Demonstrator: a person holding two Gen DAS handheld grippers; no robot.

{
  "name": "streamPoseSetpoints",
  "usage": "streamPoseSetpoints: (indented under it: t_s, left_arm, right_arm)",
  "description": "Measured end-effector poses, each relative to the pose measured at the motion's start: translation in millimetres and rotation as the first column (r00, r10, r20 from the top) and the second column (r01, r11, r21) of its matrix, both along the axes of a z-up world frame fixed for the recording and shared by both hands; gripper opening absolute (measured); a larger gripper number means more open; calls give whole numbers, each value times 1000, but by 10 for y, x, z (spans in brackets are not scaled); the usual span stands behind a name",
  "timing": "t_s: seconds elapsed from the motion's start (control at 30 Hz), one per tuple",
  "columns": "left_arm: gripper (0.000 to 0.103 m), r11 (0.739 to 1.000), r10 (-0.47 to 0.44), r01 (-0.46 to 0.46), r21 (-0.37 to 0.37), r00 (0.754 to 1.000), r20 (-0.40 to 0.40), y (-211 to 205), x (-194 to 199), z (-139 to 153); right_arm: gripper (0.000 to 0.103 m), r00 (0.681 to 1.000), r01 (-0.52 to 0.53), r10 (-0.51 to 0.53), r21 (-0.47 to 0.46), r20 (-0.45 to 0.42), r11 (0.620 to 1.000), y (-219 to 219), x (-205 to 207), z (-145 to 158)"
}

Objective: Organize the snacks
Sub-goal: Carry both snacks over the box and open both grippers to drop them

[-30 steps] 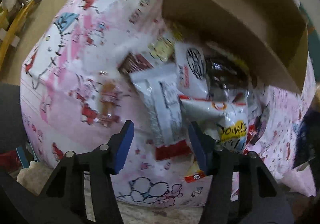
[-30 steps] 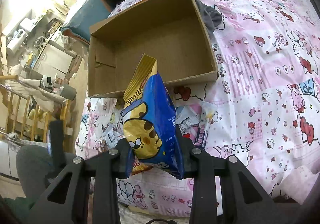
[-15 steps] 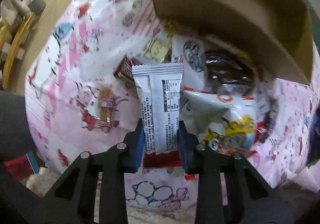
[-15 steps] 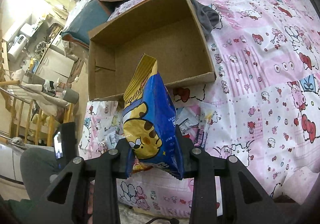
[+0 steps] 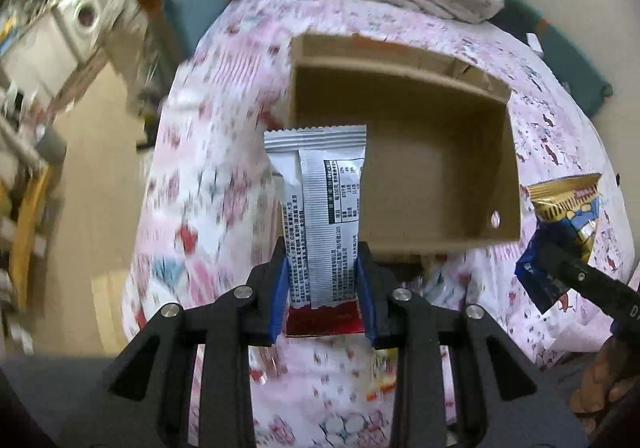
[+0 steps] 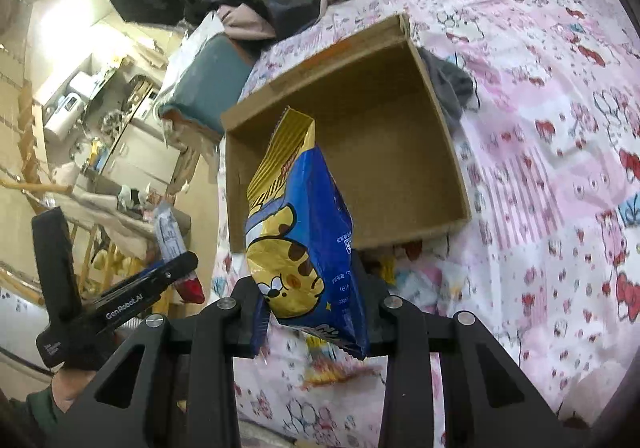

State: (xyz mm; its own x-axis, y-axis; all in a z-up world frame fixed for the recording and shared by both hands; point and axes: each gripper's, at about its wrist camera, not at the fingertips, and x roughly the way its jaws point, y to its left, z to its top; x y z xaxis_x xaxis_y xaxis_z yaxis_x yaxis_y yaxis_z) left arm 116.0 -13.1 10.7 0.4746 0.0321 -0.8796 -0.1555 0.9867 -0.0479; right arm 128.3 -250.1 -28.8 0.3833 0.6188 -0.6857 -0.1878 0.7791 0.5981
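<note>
Risk is in my grips: left tool [image 5: 323, 288] pinches the silver wrapper [image 5: 320, 216] low, right tool [image 6: 310, 312] clamps the blue bag [image 6: 300, 244], either could slip short of the cardboard box [image 5: 440, 176] ahead.

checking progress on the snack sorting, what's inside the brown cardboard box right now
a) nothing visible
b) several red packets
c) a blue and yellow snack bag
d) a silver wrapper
a: the brown cardboard box shows only its bare floor, while the blue and yellow snack bag and the silver-and-red wrapped snack bar are both clamped in tools in front of it.
</note>
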Motion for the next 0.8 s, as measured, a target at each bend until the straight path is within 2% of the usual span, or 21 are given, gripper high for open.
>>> streamPoseSetpoints:
  t_s: [0.17,0.27,0.4,0.6,0.8]
  left_arm:
    - [27,998,-60,60,19,998,19,-31,378,62]
    - [27,996,-81,81,32,997,17,-87,555,-41]
    - [27,994,-110,110,30,994,-2,-161,740,-295]
    - [27,993,-118,118,12,992,-45,-223,883,-618]
    - [27,992,-130,129,-14,988,-82,-248,932,-811]
  right_arm:
    - [35,1000,5,-5,-30,12,1000,143,402,61]
    - [35,1000,5,-5,-40,8,999,210,654,-11]
    - [35,1000,5,-7,-70,-25,998,248,927,-260]
    - [35,995,0,-7,-71,-103,997,243,1035,-651]
    - [38,989,-19,15,-24,-144,1000,291,1088,-796]
